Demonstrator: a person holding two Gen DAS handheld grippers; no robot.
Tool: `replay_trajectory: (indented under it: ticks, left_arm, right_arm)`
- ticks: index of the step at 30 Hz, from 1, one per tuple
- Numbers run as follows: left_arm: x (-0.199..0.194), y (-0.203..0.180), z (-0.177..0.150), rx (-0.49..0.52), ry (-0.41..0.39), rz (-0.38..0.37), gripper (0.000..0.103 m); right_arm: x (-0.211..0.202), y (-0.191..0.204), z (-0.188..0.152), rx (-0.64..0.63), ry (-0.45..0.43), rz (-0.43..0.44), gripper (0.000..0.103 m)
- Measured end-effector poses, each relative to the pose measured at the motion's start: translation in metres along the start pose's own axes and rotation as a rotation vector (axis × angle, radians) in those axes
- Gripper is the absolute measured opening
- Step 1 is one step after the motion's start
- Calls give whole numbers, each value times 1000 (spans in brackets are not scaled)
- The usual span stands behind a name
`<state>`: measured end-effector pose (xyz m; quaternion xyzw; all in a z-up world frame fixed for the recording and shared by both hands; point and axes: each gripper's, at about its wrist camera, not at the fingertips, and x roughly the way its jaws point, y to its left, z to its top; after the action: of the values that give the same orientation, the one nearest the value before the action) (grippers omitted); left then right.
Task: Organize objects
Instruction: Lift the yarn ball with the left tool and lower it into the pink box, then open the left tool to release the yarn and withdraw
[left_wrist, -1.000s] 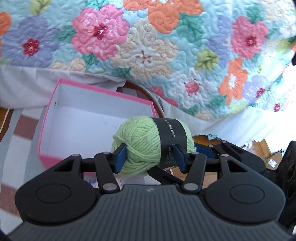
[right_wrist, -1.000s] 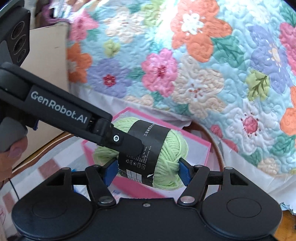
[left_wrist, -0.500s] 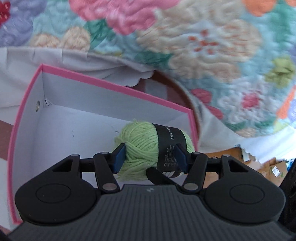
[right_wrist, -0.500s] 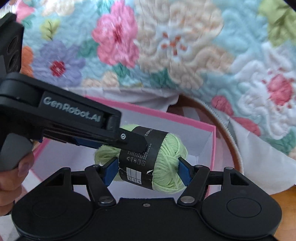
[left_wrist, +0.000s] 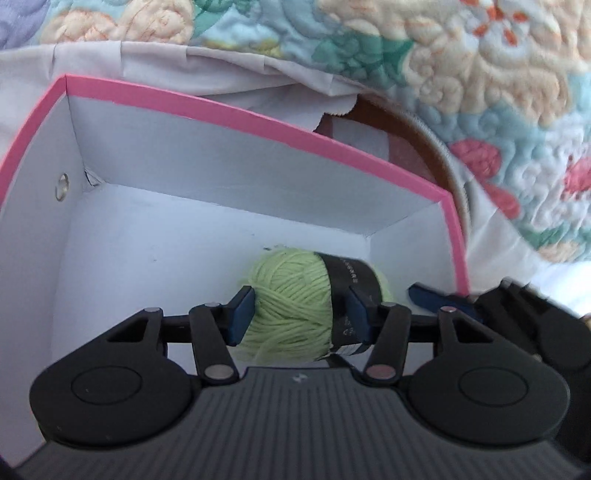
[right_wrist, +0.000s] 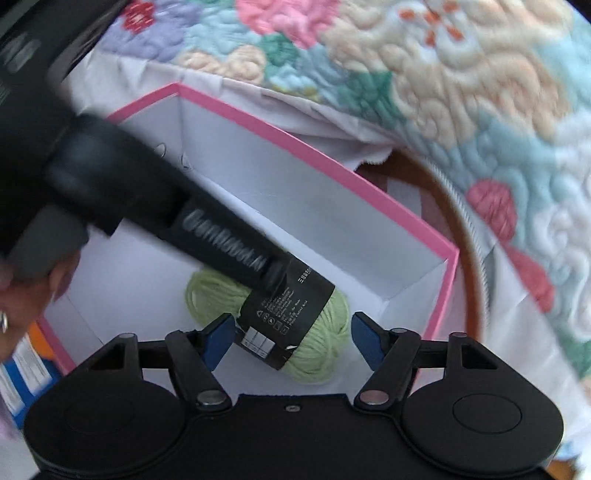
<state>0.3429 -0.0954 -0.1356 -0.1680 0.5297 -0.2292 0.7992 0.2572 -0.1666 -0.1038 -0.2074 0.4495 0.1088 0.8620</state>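
Observation:
A light green yarn ball (left_wrist: 291, 306) with a black paper label sits low inside a pink-rimmed white box (left_wrist: 258, 122), near its right corner. My left gripper (left_wrist: 301, 315) is shut on the ball, its blue pads pressing both sides, and its jaws are closing. In the right wrist view the ball (right_wrist: 325, 343) lies between the pads of my right gripper (right_wrist: 291, 339). Those jaws are closing too, but a small gap shows on each side. The left gripper's black fingers (right_wrist: 273, 280) reach onto the label from the upper left. I cannot tell whether the ball touches the box floor.
A floral quilt (left_wrist: 480, 55) with a white sheet under it hangs just behind the box (right_wrist: 314, 155). A brown round rim (left_wrist: 424, 125) curves past the box's right corner. A person's hand (right_wrist: 22, 306) holds the left gripper, and a blue and orange package (right_wrist: 26, 373) lies at the lower left.
Both grippers sank with the yarn ball from above the box rim down into the box. The right gripper's pads, which pressed the ball, now stand off it.

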Motion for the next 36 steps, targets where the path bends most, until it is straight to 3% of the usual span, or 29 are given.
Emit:
replay_trajectory:
  ticks: [1,3,7,15,21,23,26,28,31,34,36]
  left_arm:
    - [0,2,0,-21,-4,-24,51]
    - [1,3,1,-44,0,-59,51]
    - [-2,-3,-1,-33,-9,-70,51]
    - [-7,-7,-7,28,-34,-1,51]
    - [-10,1,-14,29,-25,20,51]
    - [-7,-2,-16,34,-7,28,46]
    - [2,-4,-17,8,32,53,35]
    - [4,-2,-19,-43,31,27,35]
    - [1,-5,-20,-52,12,17,34]
    - [-6,-9,-21,-23,-14,44,34]
    - [-13,-12,-21,-8,-17,57,34]
  right_arm:
    - [-1,6,-2,-38,-19,-3,52]
    - [2,14,-6,-89,-20,-42,38]
    - [9,22,-6,-112,-45,-140,24]
    - [18,21,-11,-135,-79,-232,24]
    - [6,20,-20,-83,-87,-161,30]
    - [5,21,-25,-90,-70,-159,30]
    - [12,24,-32,-130,-25,-214,27]
    - [19,24,-34,-152,-11,-282,22]
    - [23,19,-32,-115,-24,-277,16]
    - [26,17,-28,-94,-28,-294,16]
    - [20,12,-27,-32,-36,-253,16]
